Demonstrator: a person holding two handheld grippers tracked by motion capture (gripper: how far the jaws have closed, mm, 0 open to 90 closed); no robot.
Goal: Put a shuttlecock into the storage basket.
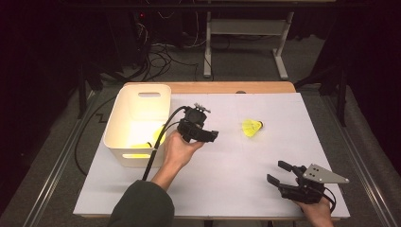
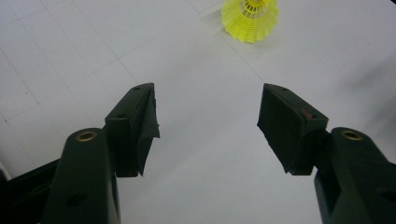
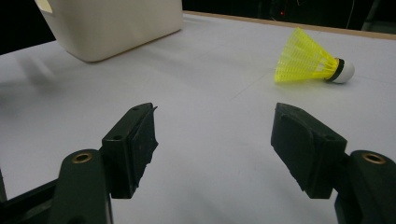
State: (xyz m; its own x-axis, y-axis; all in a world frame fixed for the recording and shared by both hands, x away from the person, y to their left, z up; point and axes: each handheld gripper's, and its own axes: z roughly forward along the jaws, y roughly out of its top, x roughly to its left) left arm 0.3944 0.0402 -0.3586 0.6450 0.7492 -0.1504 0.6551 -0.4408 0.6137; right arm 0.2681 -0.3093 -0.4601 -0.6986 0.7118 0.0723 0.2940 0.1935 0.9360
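left gripper (image 2: 208, 116) wide, empty | right gripper (image 3: 212, 140) wide, empty | shuttlecock (image 1: 252, 127) unmarked, on table

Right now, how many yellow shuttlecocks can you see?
3: one shuttlecock on the table, lying on its side, and two in the white bin, at and. The bin wall may hide more.

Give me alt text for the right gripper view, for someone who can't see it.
A yellow shuttlecock lies on its side on the white table, ahead and right of the open, empty right gripper. A white bin stands at upper left.
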